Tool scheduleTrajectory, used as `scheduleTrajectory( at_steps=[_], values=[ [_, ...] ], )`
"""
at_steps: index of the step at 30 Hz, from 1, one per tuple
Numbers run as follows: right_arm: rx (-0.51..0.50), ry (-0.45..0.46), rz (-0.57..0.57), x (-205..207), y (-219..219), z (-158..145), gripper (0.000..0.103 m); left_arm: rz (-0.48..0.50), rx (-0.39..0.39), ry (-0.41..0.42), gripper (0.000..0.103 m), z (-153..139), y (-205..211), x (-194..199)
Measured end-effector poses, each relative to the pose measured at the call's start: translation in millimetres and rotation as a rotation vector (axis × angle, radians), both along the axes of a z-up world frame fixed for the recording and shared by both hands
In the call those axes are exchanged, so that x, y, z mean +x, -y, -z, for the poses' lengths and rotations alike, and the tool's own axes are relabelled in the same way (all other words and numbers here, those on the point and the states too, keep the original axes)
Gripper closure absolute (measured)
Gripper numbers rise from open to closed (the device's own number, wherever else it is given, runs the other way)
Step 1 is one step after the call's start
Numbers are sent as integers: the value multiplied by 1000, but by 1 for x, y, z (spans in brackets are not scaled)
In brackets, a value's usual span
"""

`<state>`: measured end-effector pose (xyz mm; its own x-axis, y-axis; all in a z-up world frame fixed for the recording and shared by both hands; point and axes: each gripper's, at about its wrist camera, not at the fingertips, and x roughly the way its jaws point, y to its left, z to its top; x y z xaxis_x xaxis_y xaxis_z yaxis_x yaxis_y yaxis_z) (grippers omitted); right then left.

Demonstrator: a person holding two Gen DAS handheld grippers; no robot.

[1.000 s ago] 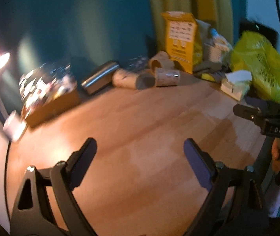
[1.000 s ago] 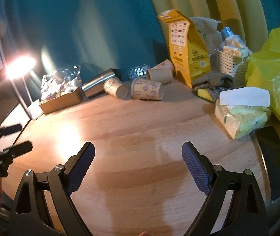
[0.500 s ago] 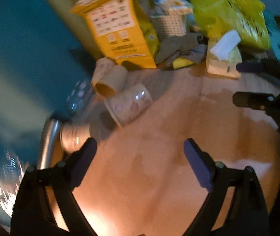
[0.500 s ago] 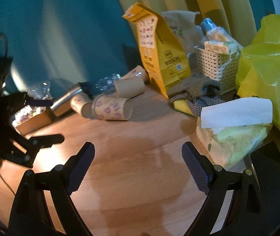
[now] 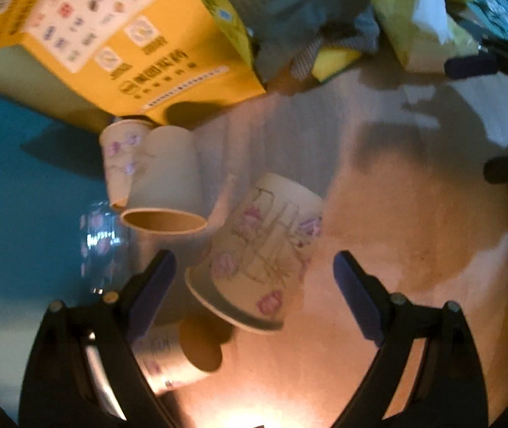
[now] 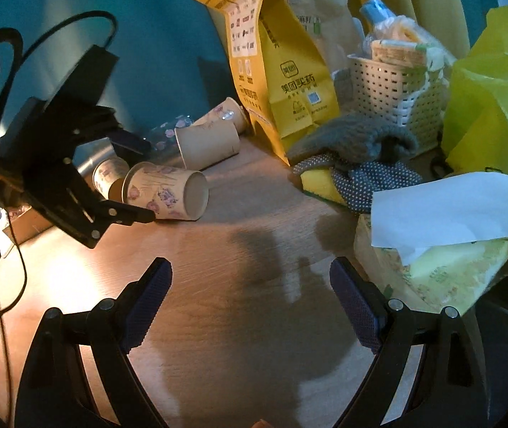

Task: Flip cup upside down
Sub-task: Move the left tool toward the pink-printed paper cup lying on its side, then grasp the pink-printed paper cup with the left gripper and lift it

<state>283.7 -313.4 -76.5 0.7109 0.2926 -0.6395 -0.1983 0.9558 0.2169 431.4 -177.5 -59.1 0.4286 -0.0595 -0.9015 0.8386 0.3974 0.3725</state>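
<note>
A floral paper cup (image 5: 261, 253) lies on its side on the wooden table, also in the right wrist view (image 6: 166, 196). My left gripper (image 5: 254, 285) is open, rolled sideways, with the cup between its fingers, apart from them. It appears in the right wrist view (image 6: 125, 196) reaching at the cup's rim end. Three more paper cups lie nearby: a plain one (image 5: 166, 185), a floral one behind it (image 5: 118, 157), and one below (image 5: 182, 360). My right gripper (image 6: 250, 303) is open and empty over bare table.
A yellow paper bag (image 6: 271, 67) stands behind the cups. A grey cloth (image 6: 357, 142), white basket (image 6: 393, 89), tissue pack (image 6: 443, 239) and yellow plastic bag (image 6: 496, 89) crowd the right. A metal flask (image 6: 93, 158) and a glass jar (image 5: 98, 239) lie by the wall.
My left gripper has moved in close to the floral cup and rolled further sideways, so the cup now lies between its fingers. My right gripper has shifted slightly forward.
</note>
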Motion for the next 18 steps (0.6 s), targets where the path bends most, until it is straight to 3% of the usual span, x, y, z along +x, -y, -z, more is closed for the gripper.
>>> scheduleTrajectory(
  at_steps=[4,6,10,18],
  values=[
    [-4,0,-8,2,-4,5,11,19,13,-6,14,11,2,10],
    [-8,-2,-12,4,-6,6,11,26,23,-41,24,18,2,13],
    [2,-13,-18,4,-9,9,11,22,25,-41,28,23,-1,11],
    [20,-4,-28,-8,-8,1,11,-98,-23,-116,29,14,-12,-9]
  ],
)
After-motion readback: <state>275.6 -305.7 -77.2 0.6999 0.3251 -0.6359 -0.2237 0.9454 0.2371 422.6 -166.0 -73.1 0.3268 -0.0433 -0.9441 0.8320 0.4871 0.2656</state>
